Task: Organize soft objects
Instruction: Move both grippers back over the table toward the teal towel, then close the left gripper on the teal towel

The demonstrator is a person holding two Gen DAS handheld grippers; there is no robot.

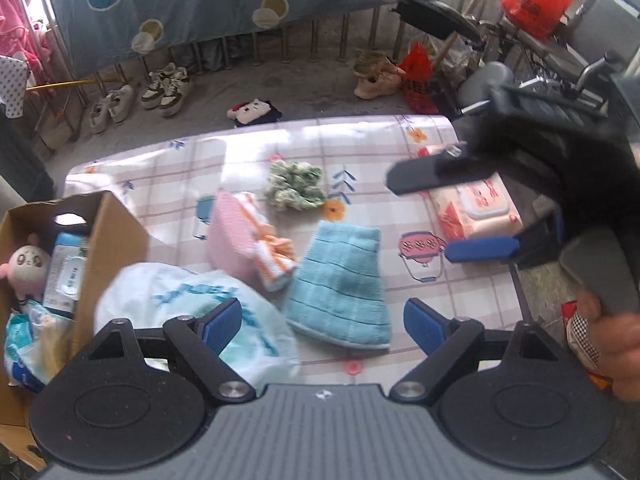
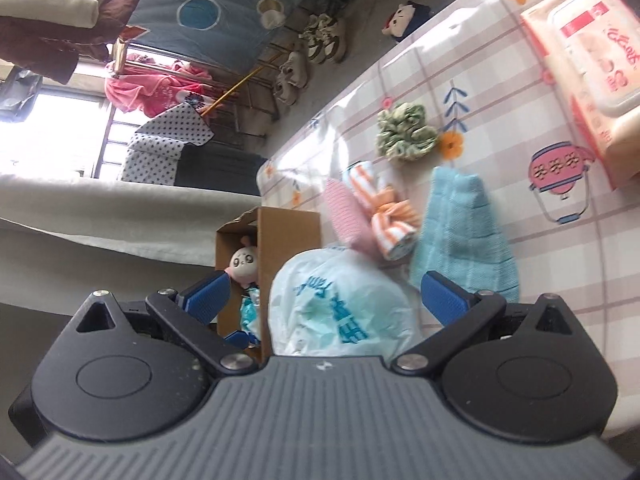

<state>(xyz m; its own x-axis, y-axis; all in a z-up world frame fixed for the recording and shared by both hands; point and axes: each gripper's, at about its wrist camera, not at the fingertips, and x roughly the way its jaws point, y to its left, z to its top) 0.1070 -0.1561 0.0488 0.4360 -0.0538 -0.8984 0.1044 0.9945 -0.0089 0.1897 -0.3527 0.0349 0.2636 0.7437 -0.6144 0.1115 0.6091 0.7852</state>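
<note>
**Sorting roughly half done, both grippers empty**

Cardboard box [image 1: 116, 232] at the table's edge already holds a plush doll [image 1: 28, 268] and some packs. Still out on the tablecloth [image 1: 472, 292]: white plastic bag [image 1: 160, 292] just beside the box, blue towel [image 1: 340, 284], pink-and-orange cloth bundle [image 1: 248, 240], green scrunchie [image 1: 296, 184], wipes pack [image 1: 480, 208]. Left gripper [image 1: 320, 320] jaws spread, nothing between them. Right gripper [image 2: 324, 300] likewise spread wide over the bag, not pinching it.

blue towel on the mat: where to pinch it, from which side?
Probably the narrow end of the blue towel, nearest the green scrunchie. It lies flat and fans wider toward the camera, so the narrow end looks easiest to span. Come from above with jaws across the width; the striped cloth crowds its left edge, while the right edge is bare.
</note>
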